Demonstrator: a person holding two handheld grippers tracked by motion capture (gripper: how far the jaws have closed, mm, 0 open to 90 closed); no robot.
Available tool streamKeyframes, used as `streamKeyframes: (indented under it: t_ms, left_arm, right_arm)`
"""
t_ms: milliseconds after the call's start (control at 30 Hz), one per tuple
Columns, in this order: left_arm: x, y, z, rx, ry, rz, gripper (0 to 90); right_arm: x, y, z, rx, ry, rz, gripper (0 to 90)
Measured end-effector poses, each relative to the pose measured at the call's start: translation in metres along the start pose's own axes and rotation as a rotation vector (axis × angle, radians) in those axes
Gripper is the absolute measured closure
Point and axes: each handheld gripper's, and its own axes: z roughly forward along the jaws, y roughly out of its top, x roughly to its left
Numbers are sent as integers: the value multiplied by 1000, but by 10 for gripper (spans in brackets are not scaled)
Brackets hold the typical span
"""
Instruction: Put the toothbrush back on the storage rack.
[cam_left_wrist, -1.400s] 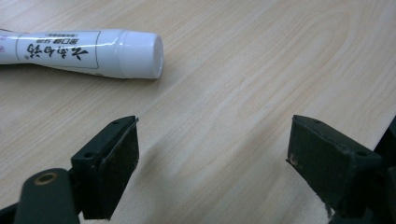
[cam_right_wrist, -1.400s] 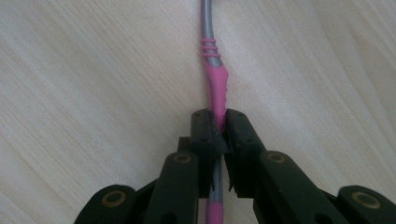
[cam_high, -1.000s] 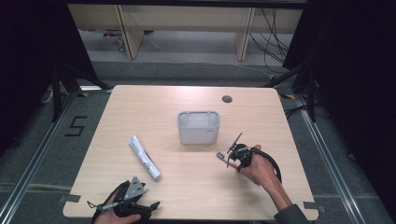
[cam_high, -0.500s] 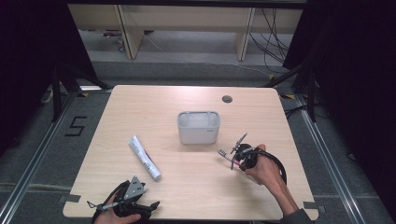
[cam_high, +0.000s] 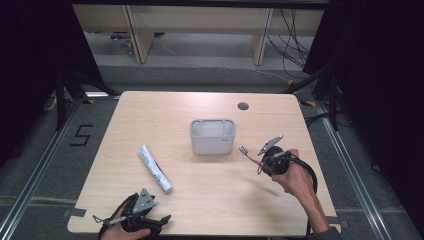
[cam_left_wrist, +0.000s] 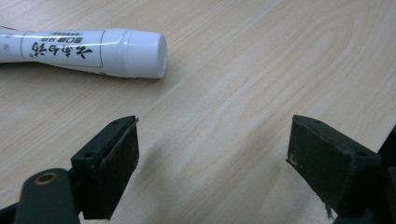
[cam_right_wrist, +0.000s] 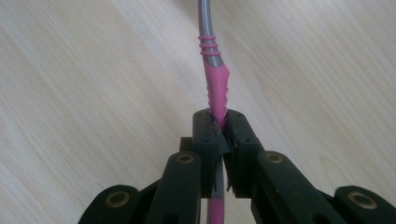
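Pink-and-grey plastic, the slim toothbrush (cam_right_wrist: 214, 88) we hold should be light and stiff, a little springy along its thin neck and smooth enough to swivel if pinched loosely. We judge the ribbed pink grip section the best place to take it, and that is where our right claw (cam_right_wrist: 218, 122) has it, jaws closed tight on the handle. In the high view the toothbrush (cam_high: 249, 154) pokes out toward ten o'clock from the right claw (cam_high: 262, 161), bristle head up, just off the pale wooden desk (cam_high: 160, 110) and near the four o'clock corner of the white plastic holder cup (cam_high: 212, 136). Our right hand (cam_high: 294, 176) angles in from five o'clock, wrist low. Our left claw (cam_left_wrist: 212, 158) rests at the desk's near edge with jaws spread wide, gripping nothing (the white toothpaste tube (cam_left_wrist: 84, 51) lies just ahead at eleven o'clock).
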Motion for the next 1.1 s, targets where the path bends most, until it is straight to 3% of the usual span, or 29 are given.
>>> streamKeyframes:
  t_ms: [167, 333, 367, 467, 500, 667, 700, 933, 1000, 1033, 1100]
  left_arm:
    - [1, 0, -1, 6, -3, 9, 160]
    - [1, 0, 0, -1, 12, 4, 160]
    - [1, 0, 0, 1, 20, 5, 160]
    - [0, 0, 0, -5, 0, -3, 160]
    - [1, 0, -1, 4, -2, 8, 160]
    - [1, 0, 0, 0, 10, 5, 160]
    - [1, 0, -1, -2, 4, 4, 160]
    - [1, 0, -1, -6, 7, 2, 160]
    - [0, 0, -1, -6, 1, 1, 160]
    - [2, 0, -3, 15, -8, 22, 160]
    - [0, 0, -1, -6, 5, 2, 160]
  right_arm:
    - [-4, 1, -9, -74, -9, 34, 842]
    - [-7, 4, -14, -135, -14, 41, 843]
    - [-8, 5, -14, -140, -12, 24, 842]
    - [-7, 7, -15, -166, -4, 49, 843]
    - [-8, 8, -15, -193, -4, 32, 842]
    - [-11, 16, -18, -270, -9, 46, 843]
    - [-12, 19, -17, -330, -15, 65, 843]
    - [-14, 33, -23, -421, 9, 161, 843]
    - [-16, 37, -24, -456, 18, 163, 843]
    - [-18, 38, -23, -491, 13, 146, 842]
    - [-19, 41, -23, -514, 23, 167, 843]
